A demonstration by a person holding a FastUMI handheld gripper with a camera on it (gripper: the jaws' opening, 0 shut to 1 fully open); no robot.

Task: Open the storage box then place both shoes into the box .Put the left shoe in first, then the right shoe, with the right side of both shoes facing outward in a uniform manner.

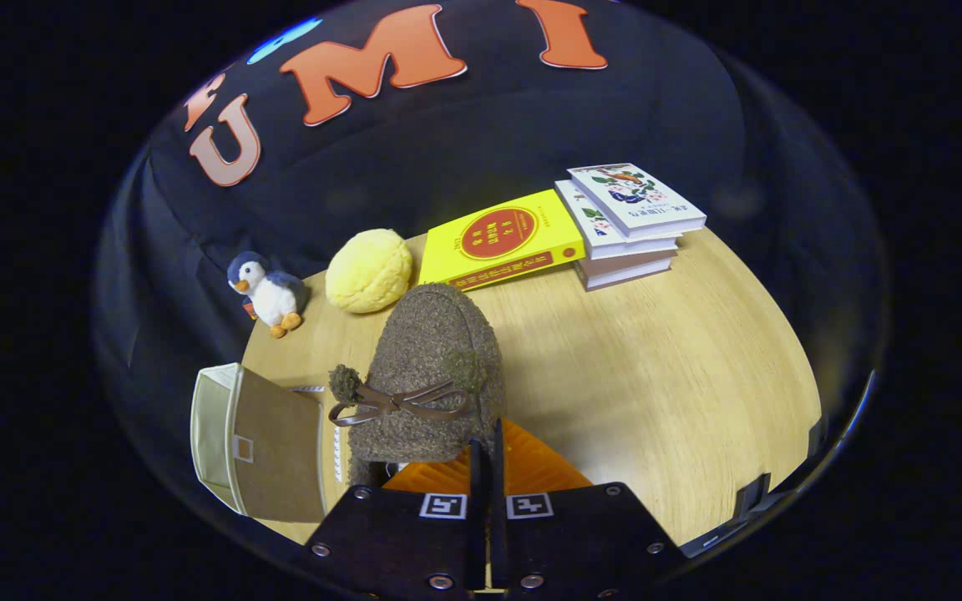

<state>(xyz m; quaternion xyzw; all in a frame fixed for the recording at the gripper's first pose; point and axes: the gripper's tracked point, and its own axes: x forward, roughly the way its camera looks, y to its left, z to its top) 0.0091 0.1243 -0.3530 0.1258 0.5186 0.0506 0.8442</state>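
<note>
Hand-held gripper (485,455) clamping shoe (431,367)

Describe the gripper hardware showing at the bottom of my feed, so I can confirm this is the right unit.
The gripper has two flat, dark, wedge-shaped plates fixed with round silver screws. Each plate carries a small square black-and-white marker near the centre seam. Two thin, blade-like fingers run forward side by side from that seam.

A toy penguin (268,292) stands at the far left corner of the wooden table (681,367), with a yellow plush ball (368,270) just beside it. Along the far edge, a yellow book (502,238) lies touching a stack of white books (627,221).
</note>
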